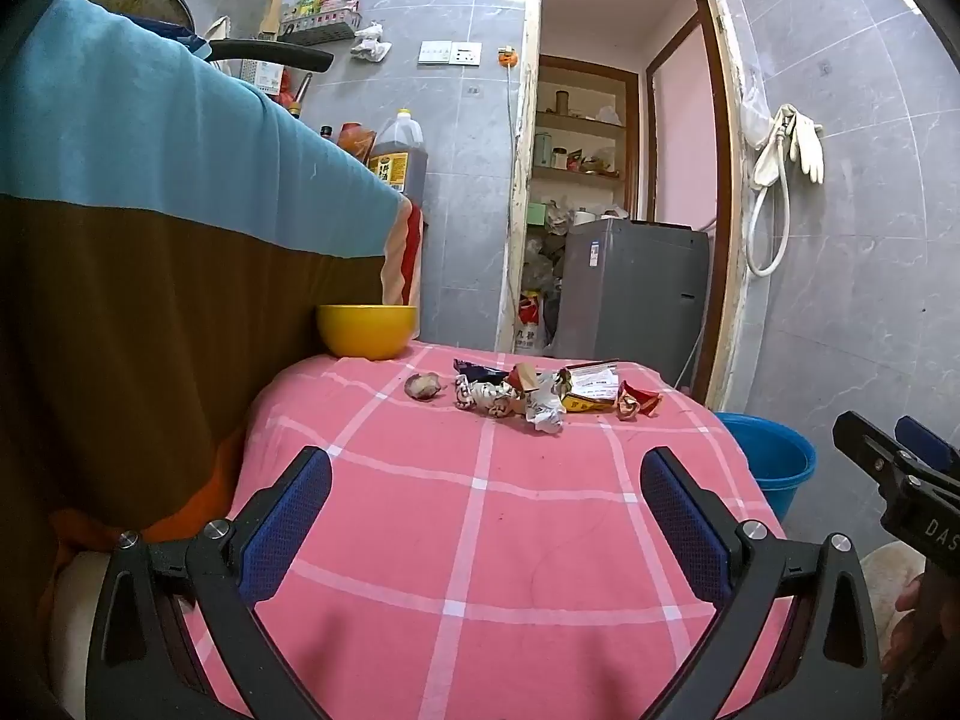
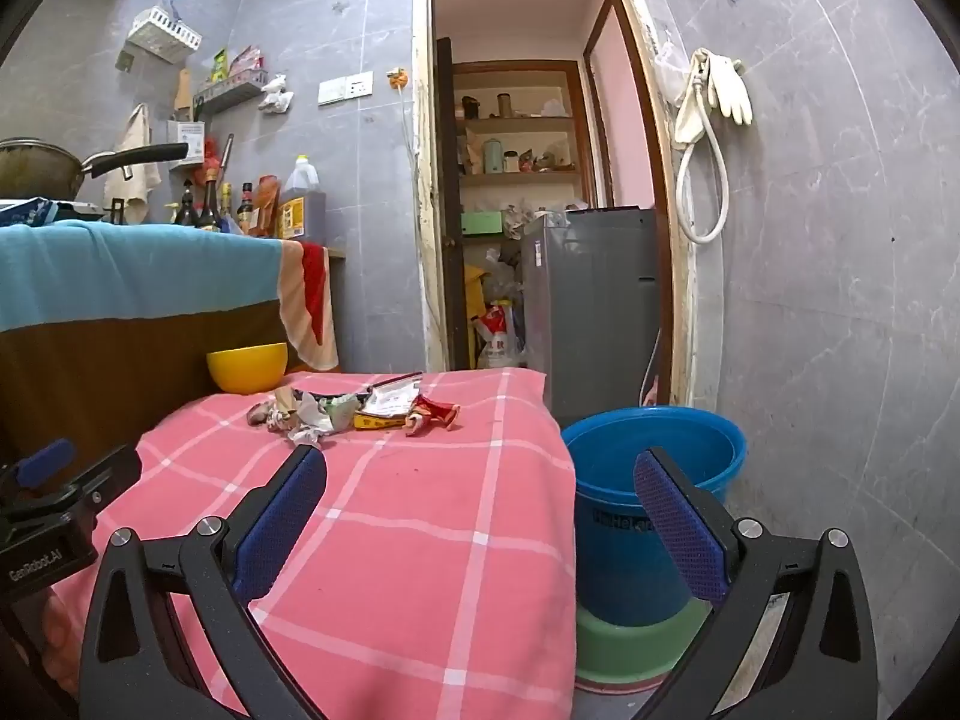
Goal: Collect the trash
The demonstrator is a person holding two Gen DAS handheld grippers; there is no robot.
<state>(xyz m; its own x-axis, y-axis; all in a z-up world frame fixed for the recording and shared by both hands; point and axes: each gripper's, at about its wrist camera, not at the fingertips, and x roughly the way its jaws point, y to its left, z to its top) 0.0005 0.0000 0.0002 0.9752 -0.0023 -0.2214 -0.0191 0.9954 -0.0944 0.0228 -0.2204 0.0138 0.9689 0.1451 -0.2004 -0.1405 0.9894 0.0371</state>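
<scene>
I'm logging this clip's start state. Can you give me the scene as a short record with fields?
surface: table under pink checked cloth
trash: crumpled wrappers clustered at the far end
bowl: yellow bowl, far left corner
bin: blue bucket, on the floor right of the table
left claw: open, empty
right claw: open, empty

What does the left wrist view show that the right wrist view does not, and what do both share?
Only the left wrist view shows the right gripper. Only the right wrist view shows the green basin under the blue bucket, and dark bottles on the counter. Both share the trash pile, yellow bowl and pink checked cloth.
</scene>
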